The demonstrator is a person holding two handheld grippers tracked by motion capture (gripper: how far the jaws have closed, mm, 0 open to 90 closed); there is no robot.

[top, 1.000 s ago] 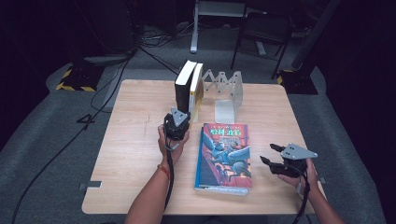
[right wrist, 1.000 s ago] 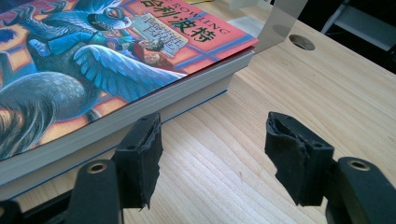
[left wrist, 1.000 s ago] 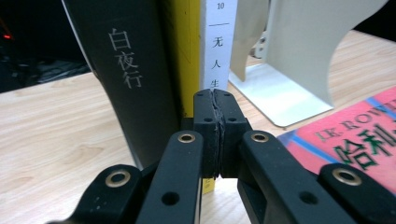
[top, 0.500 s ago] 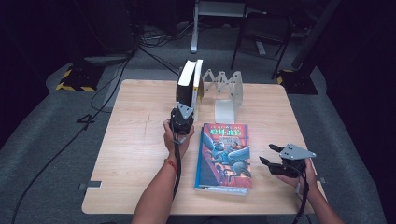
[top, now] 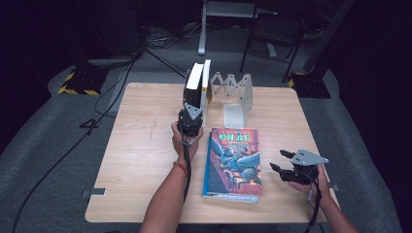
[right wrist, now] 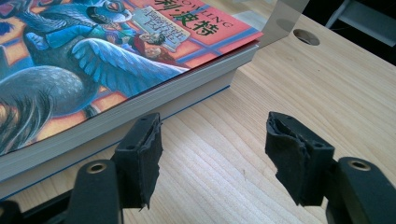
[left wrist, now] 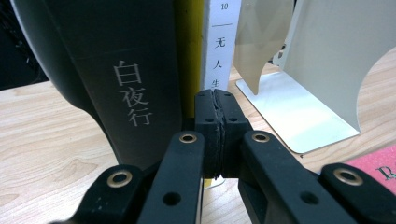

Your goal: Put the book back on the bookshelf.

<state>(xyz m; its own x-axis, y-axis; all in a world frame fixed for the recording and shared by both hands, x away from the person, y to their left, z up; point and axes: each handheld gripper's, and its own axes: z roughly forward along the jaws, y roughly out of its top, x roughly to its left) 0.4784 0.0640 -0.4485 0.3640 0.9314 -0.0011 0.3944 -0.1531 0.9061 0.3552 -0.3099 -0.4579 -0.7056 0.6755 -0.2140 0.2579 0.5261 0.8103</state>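
Note:
Two books stand upright at the back middle of the table: a black one point(top: 193, 86) point(left wrist: 112, 70) and a white one with a yellow cover edge point(top: 206, 85) point(left wrist: 220, 42). My left gripper point(top: 192, 107) point(left wrist: 216, 95) is shut with nothing between its pads, its tips right at the foot of these books. A colourful picture-cover book point(top: 233, 162) point(right wrist: 93, 60) lies flat on the table. To the right of it, my right gripper point(top: 280, 160) point(right wrist: 215, 140) stands open just above the wood, beside the book's edge and apart from it.
A beige metal folding bookend point(top: 236, 97) point(left wrist: 317, 70) stands right of the upright books. The wooden table point(top: 141, 145) has bare wood on its left half and at its right edge. Chairs, stands and cables sit on the dark floor behind.
My left gripper has moved forward toward the upright books and now sits at their base. The right gripper and the flat book have stayed put.

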